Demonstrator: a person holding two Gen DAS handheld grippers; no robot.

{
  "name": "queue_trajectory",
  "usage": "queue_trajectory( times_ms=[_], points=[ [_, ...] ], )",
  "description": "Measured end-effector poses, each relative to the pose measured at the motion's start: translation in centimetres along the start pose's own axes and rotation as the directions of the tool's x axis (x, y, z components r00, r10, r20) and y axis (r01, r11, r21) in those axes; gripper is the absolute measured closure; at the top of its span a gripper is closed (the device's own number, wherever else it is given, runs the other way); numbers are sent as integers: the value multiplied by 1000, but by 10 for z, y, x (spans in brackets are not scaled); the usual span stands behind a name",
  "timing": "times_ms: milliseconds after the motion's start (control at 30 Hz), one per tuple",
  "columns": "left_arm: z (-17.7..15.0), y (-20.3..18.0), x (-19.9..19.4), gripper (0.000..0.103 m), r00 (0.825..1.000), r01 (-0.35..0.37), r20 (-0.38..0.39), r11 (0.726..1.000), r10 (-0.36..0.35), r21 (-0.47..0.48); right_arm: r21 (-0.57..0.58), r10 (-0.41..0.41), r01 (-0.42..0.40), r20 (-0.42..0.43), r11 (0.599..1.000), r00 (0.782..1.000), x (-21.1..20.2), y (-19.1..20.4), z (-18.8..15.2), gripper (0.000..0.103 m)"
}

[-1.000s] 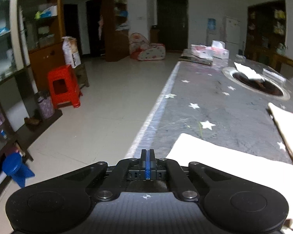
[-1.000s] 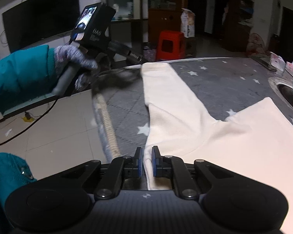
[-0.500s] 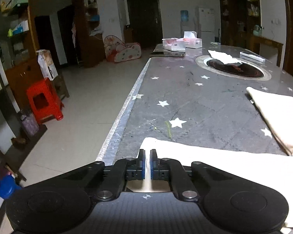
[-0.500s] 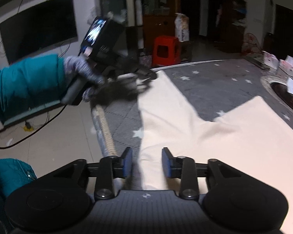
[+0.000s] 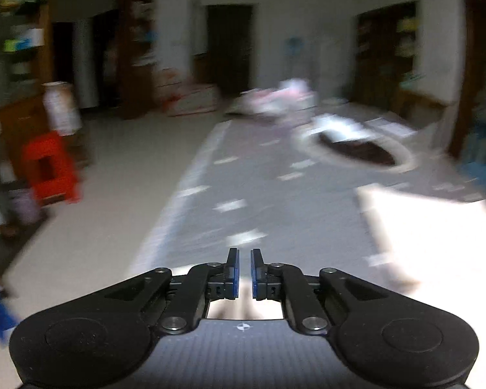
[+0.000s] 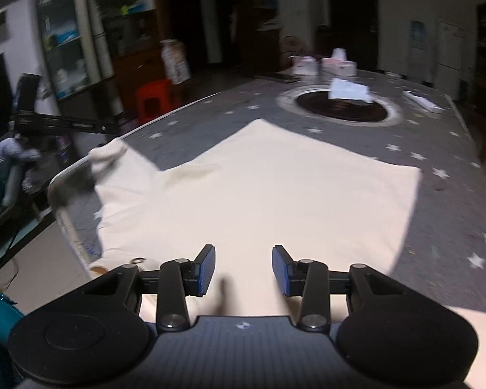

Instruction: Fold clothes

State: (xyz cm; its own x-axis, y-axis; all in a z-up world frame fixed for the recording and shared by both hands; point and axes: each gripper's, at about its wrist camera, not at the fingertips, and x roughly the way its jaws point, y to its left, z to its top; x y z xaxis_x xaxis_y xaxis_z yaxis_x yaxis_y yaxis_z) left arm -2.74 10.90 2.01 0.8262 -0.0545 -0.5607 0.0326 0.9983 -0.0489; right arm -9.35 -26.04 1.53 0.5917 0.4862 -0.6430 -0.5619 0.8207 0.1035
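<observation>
A cream long-sleeved garment lies spread on the grey star-patterned table. My right gripper is open and empty just above the garment's near part. In the right wrist view my left gripper is blurred at the end of the sleeve at the table's left edge, which looks lifted and curled. In the blurred left wrist view my left gripper has its jaws a narrow gap apart with pale cloth under them; whether cloth is pinched I cannot tell. The garment's body lies to its right.
A round dark inset with white paper sits in the table's middle. Tissue boxes stand at the far end. A red stool and shelves stand on the floor to the left of the table.
My right gripper opened wide, let go of the garment's edge and swung right over its body. My left gripper's jaws parted a little and it moved fast, lifting the sleeve end.
</observation>
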Motion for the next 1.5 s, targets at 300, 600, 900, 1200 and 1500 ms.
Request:
queue_trajectory(
  times_ms=[300, 600, 900, 1200, 1500],
  points=[
    [0, -91, 24, 96, 943, 330, -69, 942, -326, 56, 63, -49, 47, 34, 997, 998, -16, -16, -11, 64],
    [-17, -80, 48, 96, 948, 290, -140, 957, -286, 7, 137, -136, 131, 25, 982, 990, -35, -40, -29, 64],
    [-16, -84, 49, 96, 954, 271, -144, 962, -265, 25, 220, -198, 196, -11, 956, 980, -29, -74, -41, 64],
    [-11, -96, 40, 88, 954, 273, -137, 961, -265, 41, 238, -305, 305, -37, 922, 952, -54, -98, -51, 64],
    [-4, -128, 14, 71, 936, 349, -100, 930, -339, 113, 439, -428, 401, -41, 804, 903, -92, -135, -96, 56]
  ],
)
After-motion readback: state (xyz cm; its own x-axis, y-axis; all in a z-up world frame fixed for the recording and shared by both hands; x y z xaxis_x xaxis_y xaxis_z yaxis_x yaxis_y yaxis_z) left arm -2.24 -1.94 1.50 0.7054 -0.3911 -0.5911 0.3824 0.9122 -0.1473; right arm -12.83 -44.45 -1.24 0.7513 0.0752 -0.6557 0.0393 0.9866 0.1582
